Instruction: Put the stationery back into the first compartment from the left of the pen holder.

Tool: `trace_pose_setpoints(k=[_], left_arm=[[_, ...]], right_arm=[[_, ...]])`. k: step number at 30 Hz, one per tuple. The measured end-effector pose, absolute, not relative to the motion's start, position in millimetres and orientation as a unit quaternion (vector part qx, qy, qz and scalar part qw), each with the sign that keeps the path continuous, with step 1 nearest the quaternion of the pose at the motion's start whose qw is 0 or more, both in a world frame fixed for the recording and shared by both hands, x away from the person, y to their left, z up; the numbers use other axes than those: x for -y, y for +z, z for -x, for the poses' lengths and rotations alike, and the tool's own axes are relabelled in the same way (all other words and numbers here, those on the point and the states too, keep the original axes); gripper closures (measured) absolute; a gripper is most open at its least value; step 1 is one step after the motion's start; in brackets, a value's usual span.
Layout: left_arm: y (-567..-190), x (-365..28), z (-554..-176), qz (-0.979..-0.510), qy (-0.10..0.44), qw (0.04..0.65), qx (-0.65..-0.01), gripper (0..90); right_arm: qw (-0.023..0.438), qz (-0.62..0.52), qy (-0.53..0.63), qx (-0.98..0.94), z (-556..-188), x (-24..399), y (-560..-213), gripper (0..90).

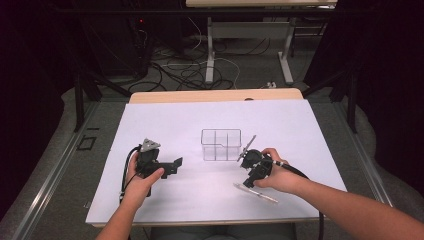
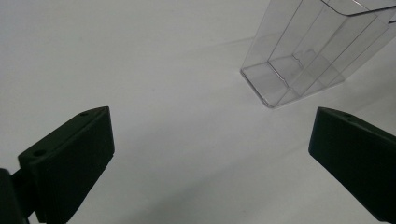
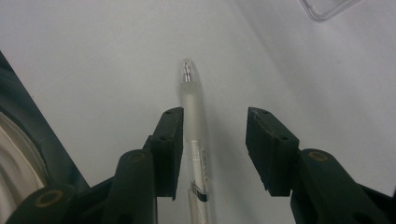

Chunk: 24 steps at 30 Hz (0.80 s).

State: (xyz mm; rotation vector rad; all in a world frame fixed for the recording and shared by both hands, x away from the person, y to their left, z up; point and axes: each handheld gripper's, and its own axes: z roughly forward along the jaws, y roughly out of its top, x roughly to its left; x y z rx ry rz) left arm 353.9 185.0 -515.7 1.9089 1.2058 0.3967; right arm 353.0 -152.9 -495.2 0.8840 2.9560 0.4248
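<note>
A translucent pen [image 1: 257,193] lies on the white table sheet [image 1: 200,120] under the person's right hand. In the right gripper view the pen [image 3: 190,93] runs up between the jaws of my right gripper [image 3: 215,121], close against the left jaw, with a gap to the right jaw. That right gripper [image 1: 250,184] stands open over the pen. A clear divided box [image 1: 221,145] stands at mid-table, empty. My left gripper [image 1: 175,164] rests left of the box, jaws wide apart, nothing between them. The left gripper [image 2: 210,121] faces bare sheet, with the box [image 2: 303,56] ahead to the right.
A corner of the clear box [image 3: 327,7] shows at the top right of the right gripper view. The wooden table edge [image 1: 215,95] lies behind the sheet. Beyond it are desk legs [image 1: 210,55] and loose cables on the floor.
</note>
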Motion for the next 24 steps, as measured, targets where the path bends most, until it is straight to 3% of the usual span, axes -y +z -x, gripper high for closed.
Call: trace_pose_setpoints(k=[8,10,11,12,13,24], left_arm=[[-516,-185,-354,-0.759,0.156,0.411,-0.481,0.2],[-517,-185,-354,-0.759,0.156,0.411,-0.481,0.2],[-517,-185,-354,-0.757,0.155,0.412,-0.483,0.2],[-517,-184,-354,-0.754,0.155,0.414,-0.485,0.1],[-517,-184,-354,-0.754,0.155,0.414,-0.486,0.2],[-517,-186,-355,-0.759,0.155,0.409,-0.482,0.2]], right_arm=[[-0.009,-0.277,0.133,-0.952,-355,144,-502,62.0],[0.005,-0.276,0.107,-0.955,-354,141,-500,62.1],[-0.013,-0.277,0.131,-0.952,-355,141,-504,62.2],[0.01,-0.274,0.092,-0.957,-354,138,-502,63.6],[-0.013,-0.281,0.12,-0.952,-353,138,-507,64.3],[-0.004,-0.27,0.093,-0.958,-356,133,-515,68.5]])
